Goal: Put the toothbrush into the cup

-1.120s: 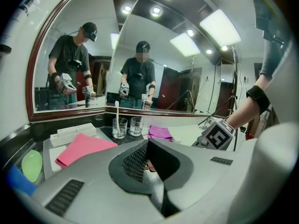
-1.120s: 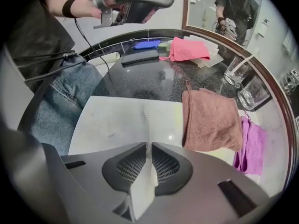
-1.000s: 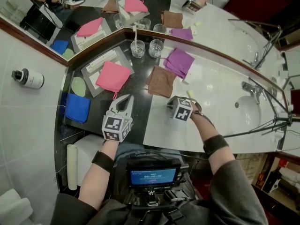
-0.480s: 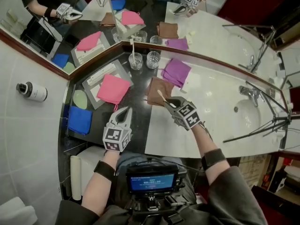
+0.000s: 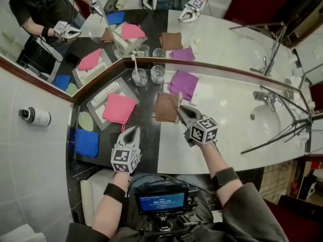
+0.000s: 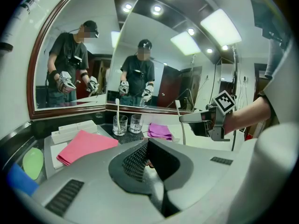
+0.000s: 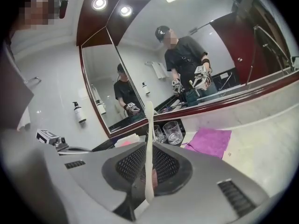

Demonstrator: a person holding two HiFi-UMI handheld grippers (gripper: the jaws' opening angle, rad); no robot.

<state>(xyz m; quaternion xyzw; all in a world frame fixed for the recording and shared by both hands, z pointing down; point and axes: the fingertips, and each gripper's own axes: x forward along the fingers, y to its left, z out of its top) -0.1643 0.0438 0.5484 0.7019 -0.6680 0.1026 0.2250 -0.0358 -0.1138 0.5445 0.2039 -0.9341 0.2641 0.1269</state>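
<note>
Mirrors meet in a corner behind the table (image 5: 229,112), which is part black stone and part white; two glasses stand side by side at that corner, and the empty cup (image 5: 157,73) is the landmark for the rest; just left of it the other glass (image 5: 139,77) already carries a brush; a purple cloth (image 5: 184,83) lies just right of the cup, a brown cloth (image 5: 165,106) in front of it, and a pink cloth (image 5: 120,107) off to its front left. The right gripper (image 5: 180,110) hangs above the brown cloth, short of the cup; its fingers (image 7: 128,167) are narrowed onto the white toothbrush (image 7: 149,139), which stands upright, head seemingly uppermost and handle hanging below. The left gripper (image 5: 131,131) sits well in front of the cup, its fingers (image 6: 134,161) pressed together on nothing. I judge the carry to be under way; to do it well, bring the handle end over the cup's mouth and keep clear of the neighbouring brush; lower until the handle is inside the rim, and only then ease the grip; a release from too high could tip the glass.
</note>
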